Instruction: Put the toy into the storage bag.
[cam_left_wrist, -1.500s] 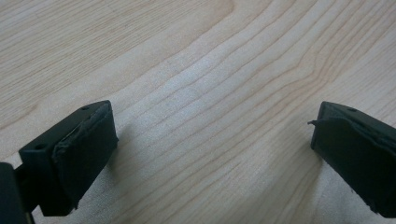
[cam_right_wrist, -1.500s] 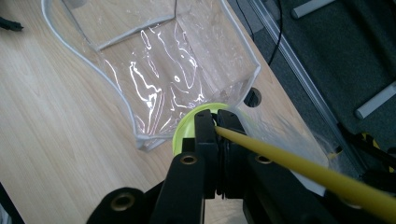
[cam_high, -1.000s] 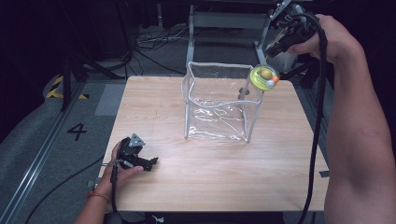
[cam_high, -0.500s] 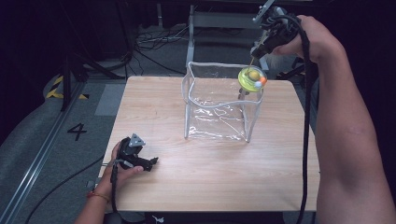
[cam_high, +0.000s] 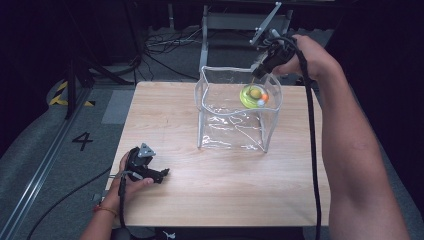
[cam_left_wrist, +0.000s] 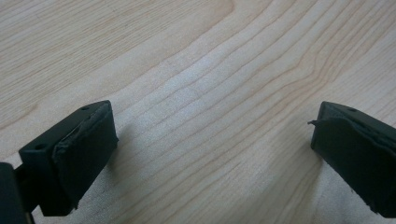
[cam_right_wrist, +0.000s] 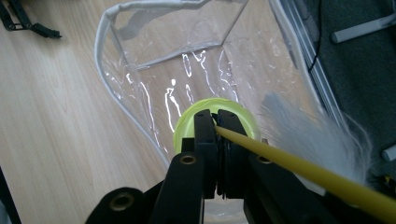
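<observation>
A clear plastic box-shaped bag stands open on the wooden table. My right gripper hovers over its far right corner, shut on the thin yellow stick of a toy. The toy's lime-green disc, with small coloured balls on it, hangs inside the bag's top opening. In the right gripper view the jaws pinch the stick in front of the green disc, and a grey-white feather lies beside it. My left gripper rests on the table at the front left, open, with bare wood between its jaws.
The bag's white-trimmed rim curves under the toy. Cables and a metal stand lie on the dark floor beyond the table's far edge. A floor mark "4" sits left of the table.
My right gripper has carried the toy leftward and down, from beside the bag's right rim into its top opening. The left gripper has stayed put.
</observation>
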